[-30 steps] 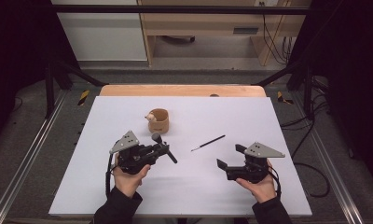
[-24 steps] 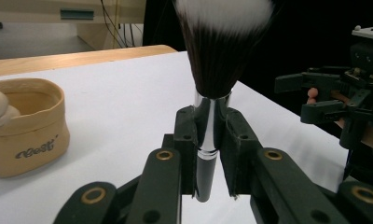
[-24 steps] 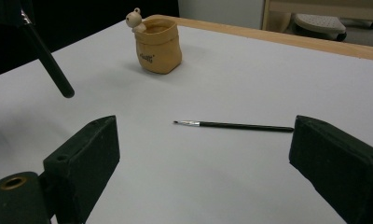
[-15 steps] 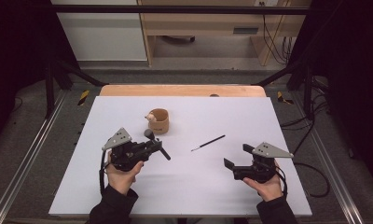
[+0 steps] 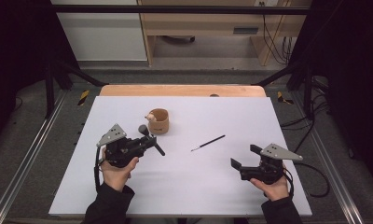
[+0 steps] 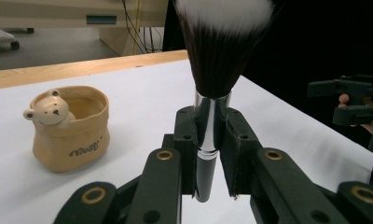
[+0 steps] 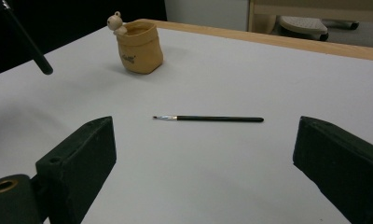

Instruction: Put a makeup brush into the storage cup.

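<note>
- Our left gripper (image 5: 145, 142), at the lower left of the high view, is clenched on the big brush (image 6: 212, 93): in the left gripper view the pads squeeze its silver and black handle, bristles upward at the top centre.
- Our right gripper (image 5: 243, 161), at the lower right of the high view, is released, its jaws standing wide with nothing between them.
- The thin brush (image 5: 208, 143) lies flat on the white table (image 5: 268, 116) near the middle of the high view, well apart from both grippers.
- The bear cup (image 5: 158, 121) stands upright just above the left gripper, and as far as we can see it is empty.
- We judge one brush picked up but not yet in the cup; the thin one is untouched.
- Open table surrounds the thin brush on every side. The near table edge is close below both hands; the wooden far edge sits behind the cup.
</note>
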`<state>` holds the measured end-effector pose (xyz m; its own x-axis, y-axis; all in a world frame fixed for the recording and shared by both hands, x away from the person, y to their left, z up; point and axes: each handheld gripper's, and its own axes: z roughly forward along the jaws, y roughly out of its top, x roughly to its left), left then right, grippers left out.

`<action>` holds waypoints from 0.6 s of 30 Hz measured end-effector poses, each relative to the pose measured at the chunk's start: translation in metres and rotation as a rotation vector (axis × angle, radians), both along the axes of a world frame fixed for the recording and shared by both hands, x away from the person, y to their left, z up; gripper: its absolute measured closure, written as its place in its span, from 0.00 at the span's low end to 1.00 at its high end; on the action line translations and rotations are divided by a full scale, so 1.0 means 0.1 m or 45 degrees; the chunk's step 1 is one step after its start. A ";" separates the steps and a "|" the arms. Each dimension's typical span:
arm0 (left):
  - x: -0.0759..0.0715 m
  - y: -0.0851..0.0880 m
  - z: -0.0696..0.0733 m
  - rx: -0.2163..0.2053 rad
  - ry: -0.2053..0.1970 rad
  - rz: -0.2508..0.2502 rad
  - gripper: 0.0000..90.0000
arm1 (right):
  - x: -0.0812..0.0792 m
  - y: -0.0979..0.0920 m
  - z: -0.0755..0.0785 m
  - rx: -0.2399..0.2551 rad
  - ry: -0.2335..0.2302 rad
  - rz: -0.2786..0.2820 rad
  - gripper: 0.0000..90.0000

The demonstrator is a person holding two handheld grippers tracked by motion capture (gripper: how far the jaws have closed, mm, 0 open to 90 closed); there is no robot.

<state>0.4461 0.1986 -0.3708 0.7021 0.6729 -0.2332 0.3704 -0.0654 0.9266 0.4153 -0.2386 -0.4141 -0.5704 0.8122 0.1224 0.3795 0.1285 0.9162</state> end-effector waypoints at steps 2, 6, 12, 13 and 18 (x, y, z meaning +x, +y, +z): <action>0.01 0.03 0.03 -0.009 -0.006 0.009 0.85 | -0.01 -0.03 0.00 0.001 -0.002 -0.007 0.07; 0.02 0.07 0.08 -0.013 -0.019 0.023 0.85 | -0.01 -0.06 0.00 0.000 -0.005 -0.018 0.07; 0.08 0.07 0.15 0.006 -0.027 0.037 0.85 | -0.01 -0.10 0.01 0.001 -0.013 -0.031 0.07; 0.09 0.06 0.16 0.010 -0.029 0.039 0.85 | -0.01 -0.10 0.01 -0.001 -0.013 -0.035 0.07; 0.15 0.02 0.23 0.028 -0.045 0.041 0.85 | -0.01 -0.10 0.00 0.000 -0.016 -0.035 0.06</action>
